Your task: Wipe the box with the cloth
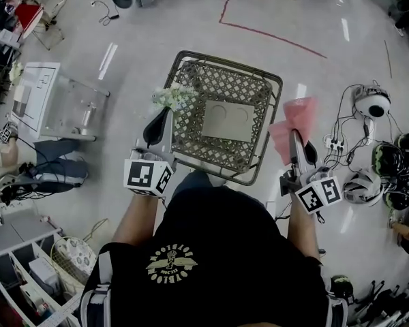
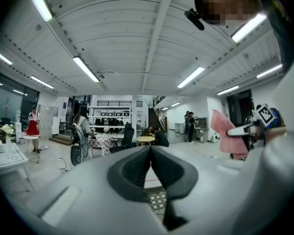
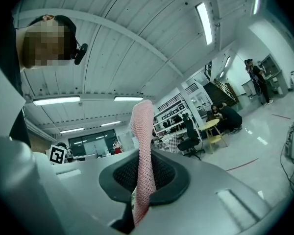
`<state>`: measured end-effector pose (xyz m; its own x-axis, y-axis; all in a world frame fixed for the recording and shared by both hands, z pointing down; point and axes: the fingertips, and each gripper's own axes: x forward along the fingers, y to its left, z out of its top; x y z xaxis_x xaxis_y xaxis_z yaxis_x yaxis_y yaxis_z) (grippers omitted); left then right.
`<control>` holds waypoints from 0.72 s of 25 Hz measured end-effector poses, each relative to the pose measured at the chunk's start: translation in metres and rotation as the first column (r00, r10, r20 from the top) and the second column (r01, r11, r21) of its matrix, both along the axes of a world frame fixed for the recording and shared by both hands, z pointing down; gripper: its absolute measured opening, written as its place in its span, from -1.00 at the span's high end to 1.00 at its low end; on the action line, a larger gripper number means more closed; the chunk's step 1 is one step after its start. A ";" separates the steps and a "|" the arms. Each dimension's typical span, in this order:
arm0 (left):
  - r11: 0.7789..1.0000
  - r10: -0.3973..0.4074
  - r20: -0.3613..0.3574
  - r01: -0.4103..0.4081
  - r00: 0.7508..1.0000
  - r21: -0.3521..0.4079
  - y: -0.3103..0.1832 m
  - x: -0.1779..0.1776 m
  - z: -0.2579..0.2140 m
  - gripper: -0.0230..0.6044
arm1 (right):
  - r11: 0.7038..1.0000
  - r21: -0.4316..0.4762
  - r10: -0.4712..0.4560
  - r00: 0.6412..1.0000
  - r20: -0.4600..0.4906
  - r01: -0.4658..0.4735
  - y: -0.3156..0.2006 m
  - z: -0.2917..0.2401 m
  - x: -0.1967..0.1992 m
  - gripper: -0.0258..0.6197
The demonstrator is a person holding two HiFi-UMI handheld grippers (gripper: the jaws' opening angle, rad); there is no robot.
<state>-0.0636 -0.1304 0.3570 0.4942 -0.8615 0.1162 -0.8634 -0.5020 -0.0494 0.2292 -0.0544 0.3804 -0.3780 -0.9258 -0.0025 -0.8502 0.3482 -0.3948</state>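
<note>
Nothing really readable here: the yellow print (image 1: 172,263) on the person's black shirt (image 1: 221,230) is too small.

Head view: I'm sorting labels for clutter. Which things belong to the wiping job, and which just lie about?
Job: box, cloth, right claw gripping it.
Lying about: flowers, helmets, cables.

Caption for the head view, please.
Right gripper holds pink cloth beside the lattice box; left gripper, shut, at its opposite side.
</note>
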 end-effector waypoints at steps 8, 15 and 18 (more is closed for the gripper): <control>0.998 0.027 0.008 -0.027 1.000 -0.050 -0.036 -0.014 0.015 0.93 | 0.998 -0.057 -0.021 1.000 0.022 0.023 -0.041 0.025 -0.030 0.87; 0.993 0.083 -0.020 -0.084 0.996 -0.088 -0.090 -0.022 0.022 0.93 | 0.983 -0.175 -0.036 0.996 0.081 0.050 -0.096 0.085 -0.073 0.87; 0.990 0.102 -0.027 -0.104 0.994 -0.093 -0.109 -0.027 0.023 0.93 | 0.967 -0.233 -0.081 0.993 0.087 0.099 -0.120 0.121 -0.094 0.87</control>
